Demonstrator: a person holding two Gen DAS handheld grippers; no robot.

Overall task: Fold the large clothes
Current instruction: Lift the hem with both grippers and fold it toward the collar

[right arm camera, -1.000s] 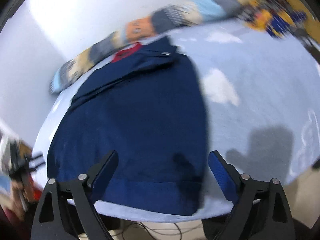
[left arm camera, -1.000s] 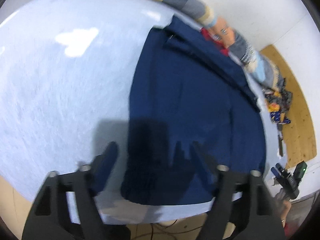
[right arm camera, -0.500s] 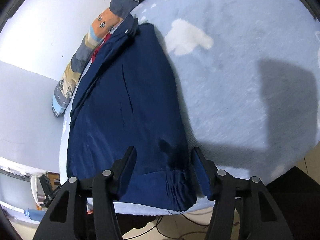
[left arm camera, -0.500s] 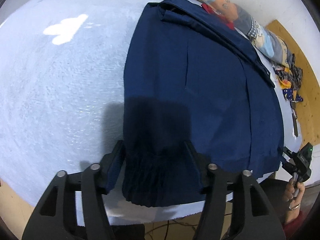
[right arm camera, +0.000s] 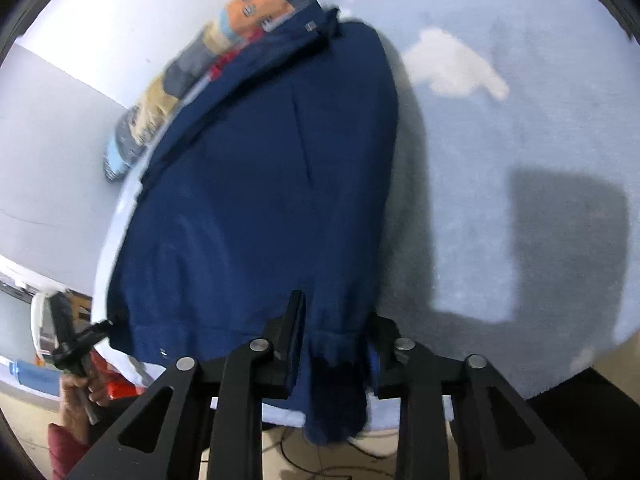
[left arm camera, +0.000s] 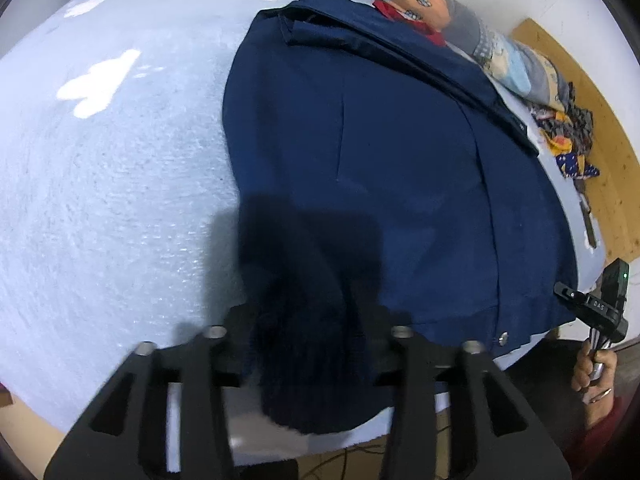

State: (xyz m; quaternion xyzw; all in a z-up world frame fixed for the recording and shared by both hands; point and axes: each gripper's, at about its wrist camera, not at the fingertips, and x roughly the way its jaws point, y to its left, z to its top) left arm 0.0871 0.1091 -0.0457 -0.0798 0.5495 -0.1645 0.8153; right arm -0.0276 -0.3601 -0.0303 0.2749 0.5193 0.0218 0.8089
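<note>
A large navy blue jacket [left arm camera: 380, 152] lies flat on a light blue padded table [left arm camera: 112, 184], collar at the far side, ribbed hem at the near edge. My left gripper [left arm camera: 308, 332] straddles the hem's left corner, its jaws closing around the bunched ribbed cloth. My right gripper [right arm camera: 332, 340] straddles the hem's right corner of the jacket [right arm camera: 260, 184], jaws close around the cloth, which hangs below the table [right arm camera: 500, 152] edge. The fingertips are partly buried in fabric.
A patchwork quilt roll [left arm camera: 460, 28] lies along the table's far edge against the white wall. A heap of patterned clothes [left arm camera: 568, 136] sits on a wooden surface at far right. The other hand-held gripper [left arm camera: 600, 304] shows at the right edge.
Both grippers came down and forward onto the jacket's near hem and their jaws narrowed around the hem corners. The hem cloth now bunches between the fingers.
</note>
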